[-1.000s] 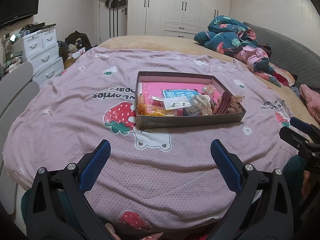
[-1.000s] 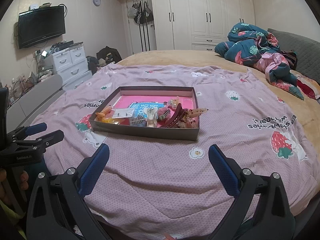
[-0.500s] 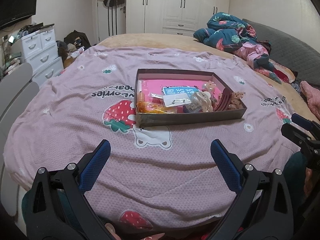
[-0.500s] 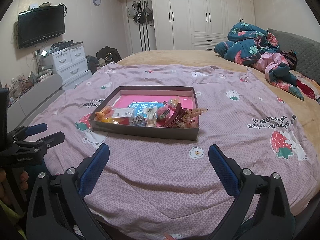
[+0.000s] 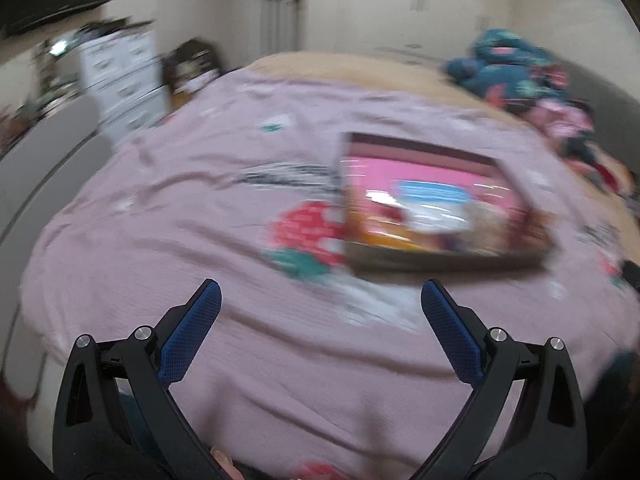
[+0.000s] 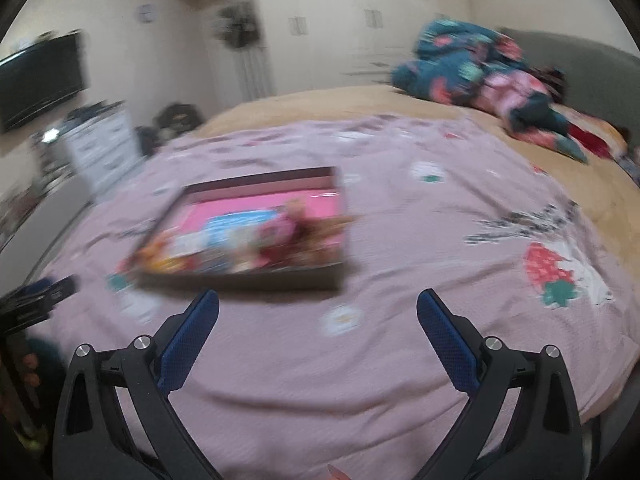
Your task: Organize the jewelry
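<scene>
A shallow brown box (image 5: 448, 260) with a pink floor lies on the pink strawberry bedspread (image 5: 240, 240). It holds a jumble of hair clips and jewelry, blurred by motion. In the right wrist view the box (image 6: 248, 280) sits left of centre. My left gripper (image 5: 320, 300) is open and empty, short of the box and to its left. My right gripper (image 6: 318, 308) is open and empty, just short of the box's near right corner. The left gripper also shows at the right wrist view's left edge (image 6: 36, 296).
A heap of dark floral bedding (image 6: 480, 72) lies at the bed's far right by the grey headboard (image 6: 592, 76). White drawers (image 5: 120, 80) and a wall TV (image 6: 40, 80) stand to the left. White wardrobes (image 6: 360, 28) fill the back wall.
Both views have gone blurred from fast motion. The left gripper has swung left, so the box sits right of centre. The right gripper has swung right and closer to the box.
</scene>
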A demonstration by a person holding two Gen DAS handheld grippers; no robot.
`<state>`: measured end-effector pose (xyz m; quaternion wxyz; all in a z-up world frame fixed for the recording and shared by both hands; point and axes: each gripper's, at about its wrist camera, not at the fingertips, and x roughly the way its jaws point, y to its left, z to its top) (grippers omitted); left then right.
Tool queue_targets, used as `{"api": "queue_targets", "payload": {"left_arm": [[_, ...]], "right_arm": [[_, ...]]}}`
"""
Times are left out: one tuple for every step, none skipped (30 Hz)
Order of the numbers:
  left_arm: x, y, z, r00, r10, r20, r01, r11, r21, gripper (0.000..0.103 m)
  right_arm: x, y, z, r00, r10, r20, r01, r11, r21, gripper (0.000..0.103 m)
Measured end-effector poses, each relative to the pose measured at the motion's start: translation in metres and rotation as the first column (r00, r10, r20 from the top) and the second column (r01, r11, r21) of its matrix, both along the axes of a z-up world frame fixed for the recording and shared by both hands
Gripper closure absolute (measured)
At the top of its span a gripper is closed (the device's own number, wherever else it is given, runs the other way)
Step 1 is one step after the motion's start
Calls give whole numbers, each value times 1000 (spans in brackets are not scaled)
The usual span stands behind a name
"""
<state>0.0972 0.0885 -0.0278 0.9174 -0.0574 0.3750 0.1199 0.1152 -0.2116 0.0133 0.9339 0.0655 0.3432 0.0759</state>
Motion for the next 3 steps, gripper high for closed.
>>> {"api": "queue_targets", "payload": {"left_arm": [[10,12,-3,999,34,-16,-34,999,8,9],[22,28,-6,996,84,-35,-84,996,18,9],[38,52,-10,985,165,-49,-164,986,26,9]], "right_arm": [[12,-11,-2,999,-37,-13,37,999,0,4],[32,-29,-7,995,-98,-33,97,995,-10,4],[50,-48,-13,986,-163,-46,162,986,-26,4]]}}
